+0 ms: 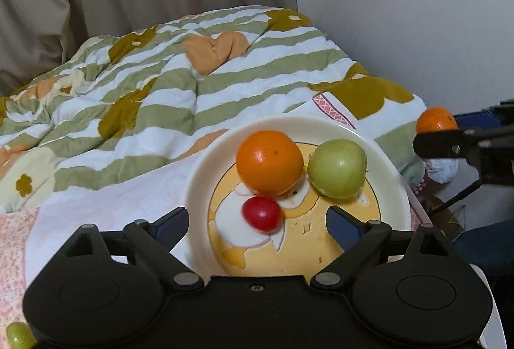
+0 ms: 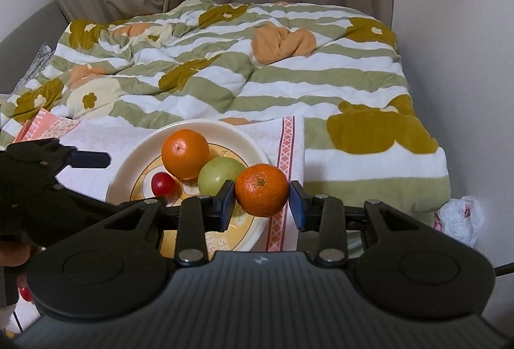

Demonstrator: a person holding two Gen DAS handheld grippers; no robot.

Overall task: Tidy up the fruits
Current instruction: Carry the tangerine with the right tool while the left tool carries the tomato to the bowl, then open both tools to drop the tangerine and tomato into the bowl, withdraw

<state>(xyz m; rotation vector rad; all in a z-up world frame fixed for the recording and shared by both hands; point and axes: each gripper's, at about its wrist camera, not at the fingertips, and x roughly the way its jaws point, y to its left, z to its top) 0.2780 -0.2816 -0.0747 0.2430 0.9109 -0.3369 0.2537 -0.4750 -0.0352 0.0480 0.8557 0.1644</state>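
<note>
A cream plate [image 1: 199, 175] [image 2: 128, 169] with a yellow cartoon centre holds an orange [image 1: 269, 161] [image 2: 185, 153], a green fruit [image 1: 337, 168] [image 2: 217, 174] and a small red fruit [image 1: 261, 214] [image 2: 163, 183]. My left gripper [image 1: 257, 222] is open and empty, low over the plate's near side, with the red fruit between its fingers. My right gripper [image 2: 261, 199] is shut on a mandarin [image 2: 261, 190] [image 1: 436, 119], held above the plate's right edge.
The plate rests on a white and pink cloth [image 2: 286, 140] on a bed with a striped green floral quilt [image 1: 160, 92] [image 2: 257, 66]. A green grape [image 1: 19, 336] lies at lower left. Curtains and a wall stand behind. A white plastic bag [image 2: 461, 219] lies right of the bed.
</note>
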